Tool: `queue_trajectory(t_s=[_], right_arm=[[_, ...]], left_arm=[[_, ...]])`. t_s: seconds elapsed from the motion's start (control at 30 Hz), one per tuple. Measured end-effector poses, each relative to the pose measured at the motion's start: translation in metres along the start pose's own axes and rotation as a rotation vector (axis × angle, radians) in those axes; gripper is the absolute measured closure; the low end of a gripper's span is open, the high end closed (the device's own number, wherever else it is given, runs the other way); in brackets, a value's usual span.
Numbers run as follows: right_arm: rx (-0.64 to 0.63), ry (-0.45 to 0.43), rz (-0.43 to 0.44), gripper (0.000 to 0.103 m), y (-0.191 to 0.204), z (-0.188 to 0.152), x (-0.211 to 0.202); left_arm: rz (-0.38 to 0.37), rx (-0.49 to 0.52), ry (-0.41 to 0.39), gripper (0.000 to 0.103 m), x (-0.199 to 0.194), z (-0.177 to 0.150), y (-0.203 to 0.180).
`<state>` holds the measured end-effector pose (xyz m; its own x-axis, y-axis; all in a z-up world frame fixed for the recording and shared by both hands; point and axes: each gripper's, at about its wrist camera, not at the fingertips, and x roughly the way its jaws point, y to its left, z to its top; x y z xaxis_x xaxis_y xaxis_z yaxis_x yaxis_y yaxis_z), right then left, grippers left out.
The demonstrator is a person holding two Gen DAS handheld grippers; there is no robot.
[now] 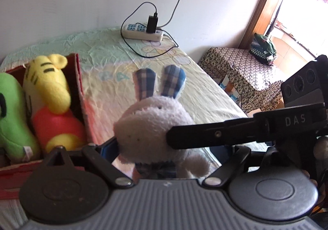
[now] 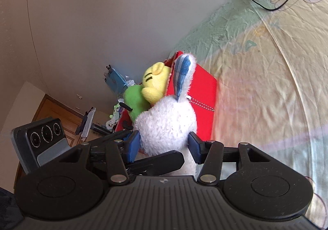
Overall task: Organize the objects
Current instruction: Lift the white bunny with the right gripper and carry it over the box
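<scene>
Rabbit: your white plush rabbit [image 1: 152, 125] is off the bed [image 1: 205, 94], gripped by both tools just beside the red box [image 1: 81, 94], at about rim height and not yet over the opening.
Box: it already holds two toys, a yellow tiger [image 1: 51, 94] and a green plush [image 1: 12, 115], packed side by side against the near wall; little free room shows, so judge the fit before you lower.
Done: two toys look stowed, and no other loose toy shows on the sheet.
Left: you still have to carry the rabbit over the rim, set it in and let go.
Right gripper [image 2: 165, 148]: your blue pads squeeze the rabbit's body from both sides, jaws wide but pressing into the fur.
Left gripper [image 1: 141, 148]: one blue pad presses the rabbit's side; the other is hidden behind the right tool's finger, so you appear to be clamping the same toy.
Looks: round fuzzy white body, soft and squashy, two upright ears lined in blue plaid, a stubby paw hanging below, a bead chain at the head.
</scene>
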<state>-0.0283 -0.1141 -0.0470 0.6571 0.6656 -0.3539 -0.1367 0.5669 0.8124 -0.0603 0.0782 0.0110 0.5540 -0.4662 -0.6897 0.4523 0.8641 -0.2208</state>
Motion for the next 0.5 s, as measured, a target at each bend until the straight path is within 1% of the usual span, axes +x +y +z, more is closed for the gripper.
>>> queue_trajectory(t_s=[0.1, 0.27, 0.5], right_arm=[[-0.042, -0.027, 0.004, 0.050, 0.028, -0.001, 0.012], [-0.089, -0.058, 0.025, 0.050, 0.067, -0.003, 0.037], [-0.176, -0.068, 0.067, 0.050, 0.116, 0.001, 0.088]], left_arm=[[-0.015, 0.013, -0.049, 0.013, -0.028, -0.001, 0.016], [-0.039, 0.006, -0.116, 0.013, -0.071, -0.003, 0.051], [-0.007, -0.006, -0.206, 0.013, -0.121, -0.007, 0.102]])
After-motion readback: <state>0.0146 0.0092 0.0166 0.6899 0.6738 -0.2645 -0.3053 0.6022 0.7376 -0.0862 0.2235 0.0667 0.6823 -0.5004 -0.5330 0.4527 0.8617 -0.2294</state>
